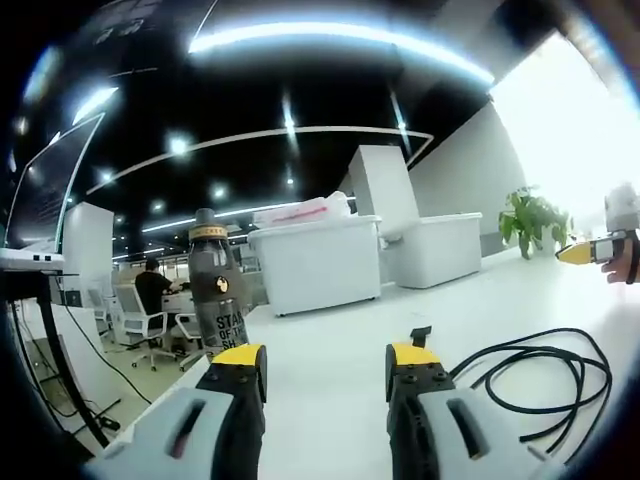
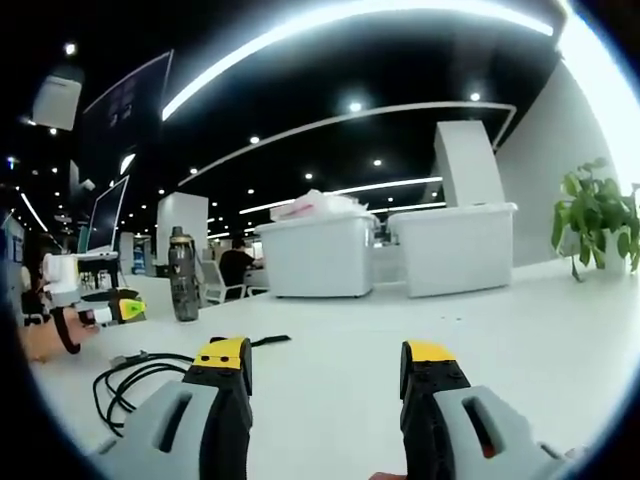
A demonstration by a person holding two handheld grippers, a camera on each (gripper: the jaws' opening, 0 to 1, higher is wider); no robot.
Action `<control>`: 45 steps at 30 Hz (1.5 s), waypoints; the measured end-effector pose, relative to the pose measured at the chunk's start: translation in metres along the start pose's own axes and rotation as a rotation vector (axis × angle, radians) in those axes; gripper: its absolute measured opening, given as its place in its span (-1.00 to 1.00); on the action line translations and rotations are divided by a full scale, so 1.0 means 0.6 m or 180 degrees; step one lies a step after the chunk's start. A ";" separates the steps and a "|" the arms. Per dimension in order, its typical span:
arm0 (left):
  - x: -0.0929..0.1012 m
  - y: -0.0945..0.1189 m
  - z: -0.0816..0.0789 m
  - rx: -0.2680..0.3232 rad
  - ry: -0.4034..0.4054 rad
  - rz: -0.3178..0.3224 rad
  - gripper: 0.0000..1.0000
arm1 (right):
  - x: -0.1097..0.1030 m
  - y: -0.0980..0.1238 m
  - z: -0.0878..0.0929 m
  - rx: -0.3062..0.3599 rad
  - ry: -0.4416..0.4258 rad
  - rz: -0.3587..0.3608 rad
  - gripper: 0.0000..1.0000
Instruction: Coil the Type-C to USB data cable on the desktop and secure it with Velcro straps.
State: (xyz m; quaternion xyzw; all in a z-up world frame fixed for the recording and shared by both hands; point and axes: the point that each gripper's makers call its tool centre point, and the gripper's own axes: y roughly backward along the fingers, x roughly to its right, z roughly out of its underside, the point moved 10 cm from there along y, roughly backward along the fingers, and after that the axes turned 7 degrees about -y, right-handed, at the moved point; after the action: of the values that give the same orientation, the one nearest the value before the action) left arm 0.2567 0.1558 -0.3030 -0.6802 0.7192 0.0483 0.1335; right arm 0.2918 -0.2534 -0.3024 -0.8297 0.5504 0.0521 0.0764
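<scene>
A black cable lies in loose loops on the white desktop, to the right of my left gripper, which stands open with nothing between its jaws. A short black strap end pokes up just beyond its right jaw. In the right gripper view the same cable lies at the lower left, with a thin black piece beyond the left jaw. My right gripper is open and empty over the bare desk. The other gripper's yellow tip enters from the left, and the right one's tip appears at the far right.
A dark water bottle stands at the desk's left part, also the bottle in the right gripper view. Two white bins stand at the far edge. A potted plant sits at the right. A monitor is at left.
</scene>
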 end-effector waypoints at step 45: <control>-0.005 0.002 -0.013 0.0114 -0.0072 0.0000 -0.02 | -0.079 -0.034 -0.005 -0.0776 -0.0331 -0.1316 -0.20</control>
State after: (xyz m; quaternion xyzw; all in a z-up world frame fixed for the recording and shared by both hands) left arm 0.2548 0.1569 -0.2946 -0.6770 0.7184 0.0431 0.1538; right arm 0.2921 -0.2033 -0.2898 -0.9240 0.3539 0.1440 0.0130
